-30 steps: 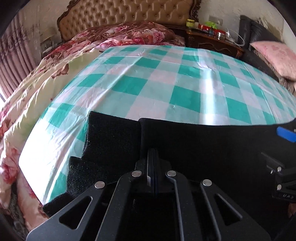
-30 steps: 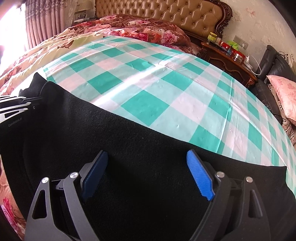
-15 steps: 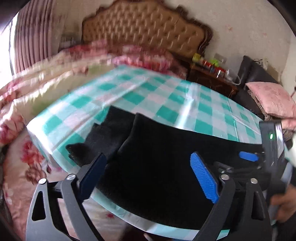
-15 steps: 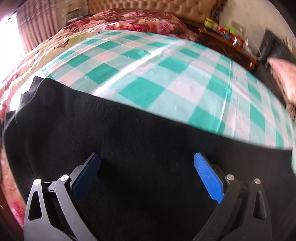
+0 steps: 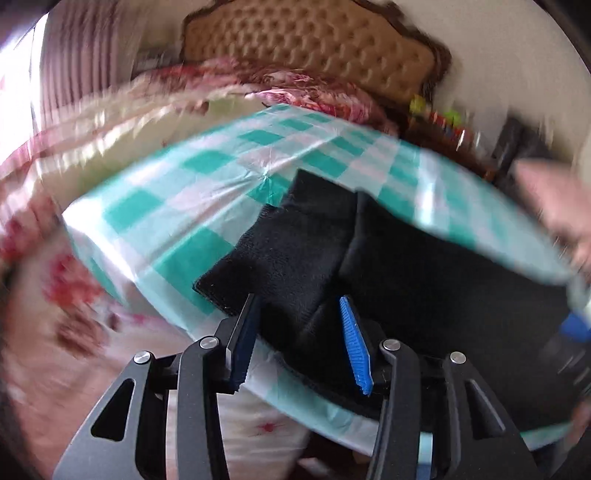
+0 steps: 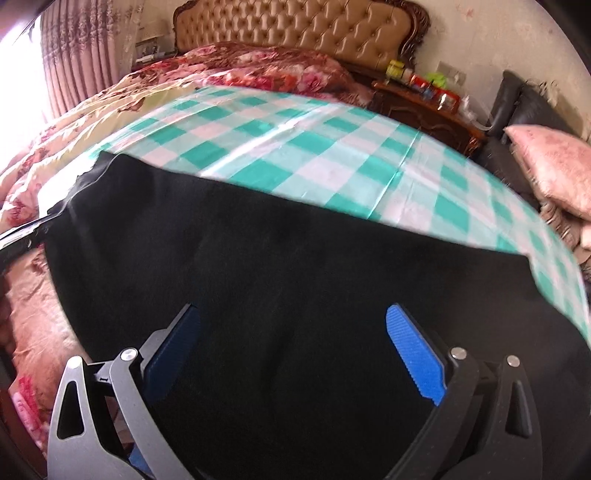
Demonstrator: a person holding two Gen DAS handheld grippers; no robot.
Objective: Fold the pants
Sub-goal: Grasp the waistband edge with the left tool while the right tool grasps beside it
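Observation:
Black pants (image 6: pixel 280 266) lie flat along the near edge of a teal-and-white checked sheet (image 6: pixel 295 147) on the bed. In the left wrist view the pants (image 5: pixel 424 280) show their left end, where a lower layer sticks out beyond the upper one. My left gripper (image 5: pixel 301 341) is open and empty, its blue pads above that end near the bed's edge. My right gripper (image 6: pixel 291 350) is open wide and empty, low over the middle of the pants. The right gripper's blue pad (image 5: pixel 576 328) shows at the far right of the left wrist view.
A tufted tan headboard (image 6: pixel 295 29) and a floral quilt (image 6: pixel 258 70) lie at the far end of the bed. A wooden nightstand (image 6: pixel 424 107) with small bottles stands to the right. A pink pillow (image 6: pixel 554 166) lies on a dark sofa beyond it.
My left gripper let go of the pants' left end, opened, and swung back and left over the bed's edge. My right gripper stayed open and pulled back a little.

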